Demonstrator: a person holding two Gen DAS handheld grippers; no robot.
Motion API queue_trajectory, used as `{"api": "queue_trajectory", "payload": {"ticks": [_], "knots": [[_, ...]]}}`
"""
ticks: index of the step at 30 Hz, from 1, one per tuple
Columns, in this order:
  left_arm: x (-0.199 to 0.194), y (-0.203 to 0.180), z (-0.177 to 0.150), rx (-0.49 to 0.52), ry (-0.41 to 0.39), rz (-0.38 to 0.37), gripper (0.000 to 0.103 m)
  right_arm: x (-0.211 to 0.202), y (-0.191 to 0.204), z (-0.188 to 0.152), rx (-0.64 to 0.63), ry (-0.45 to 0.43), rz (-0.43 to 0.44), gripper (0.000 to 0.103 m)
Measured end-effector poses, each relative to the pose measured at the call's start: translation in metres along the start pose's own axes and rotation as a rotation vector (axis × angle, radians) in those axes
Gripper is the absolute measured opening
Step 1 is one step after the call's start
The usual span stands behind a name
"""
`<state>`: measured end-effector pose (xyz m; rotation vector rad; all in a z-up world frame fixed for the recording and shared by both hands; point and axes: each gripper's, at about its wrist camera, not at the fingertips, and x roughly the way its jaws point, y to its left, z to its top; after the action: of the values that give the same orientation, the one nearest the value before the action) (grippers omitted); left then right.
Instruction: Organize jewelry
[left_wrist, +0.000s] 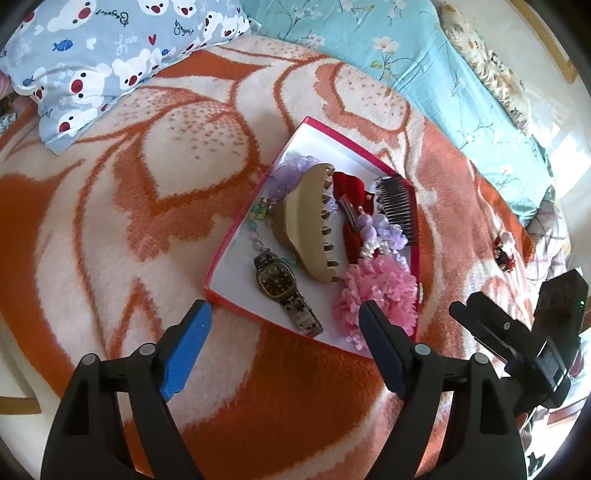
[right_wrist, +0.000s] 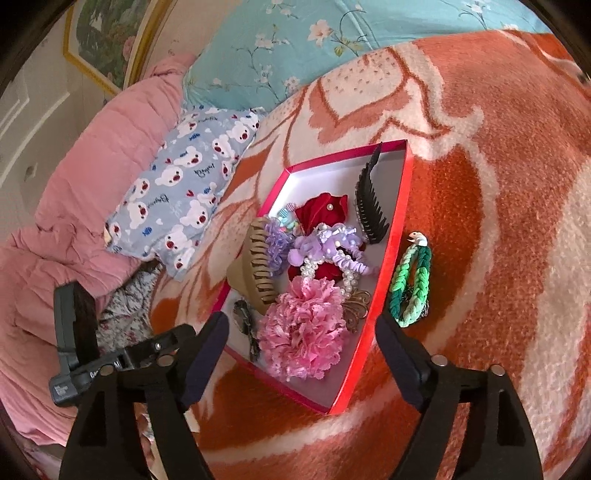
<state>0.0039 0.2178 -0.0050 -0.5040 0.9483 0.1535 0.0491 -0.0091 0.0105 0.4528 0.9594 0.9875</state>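
We hold both tongs, left (left_wrist: 284, 325) and right (right_wrist: 303, 332), apart and empty over the red box (right_wrist: 397, 236); a green bracelet (right_wrist: 410, 280) lies outside, just beyond our right tongs.

Watch (right_wrist: 246, 325) (mostly behind pink flower (right_wrist: 303, 332))

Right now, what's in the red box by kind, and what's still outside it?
In the red box:
Watch: 1
Claw clip: 1
Black comb: 1
Pink flower: 1
Outside on the blanket:
Green braided bracelet: 1
Total counted: 5
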Motion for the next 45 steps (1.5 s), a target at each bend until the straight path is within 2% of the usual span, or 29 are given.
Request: {"api": "queue_trajectory", "payload": {"ticks": [4,9,20,27,36,45], "knots": [[-0.004,0.0,-0.002,-0.021,0.014,-0.038,0.084,-0.01,-0.005,0.005,0.056,-0.025,0.048,0.094],[-0.01,-0.005,-0.005,-0.021,0.002,-0.04,0.084,-0.019,-0.005,0.006,0.056,-0.054,0.033,0.096],[-0.026,-0.017,-0.013,0.102,-0.066,0.16,0.084,-0.033,0.023,0.004,-0.173,-0.075,-0.121,0.096],[-0.031,-0.019,-0.018,0.143,-0.078,0.222,0.084,-0.037,0.047,-0.008,-0.362,-0.07,-0.185,0.098],[-0.045,-0.027,-0.028,0.21,-0.11,0.282,0.084,-0.034,0.065,-0.033,-0.586,-0.022,-0.277,0.101],[-0.068,-0.042,-0.039,0.279,-0.167,0.356,0.087,-0.041,0.066,-0.04,-0.59,0.016,-0.262,0.101]]}}
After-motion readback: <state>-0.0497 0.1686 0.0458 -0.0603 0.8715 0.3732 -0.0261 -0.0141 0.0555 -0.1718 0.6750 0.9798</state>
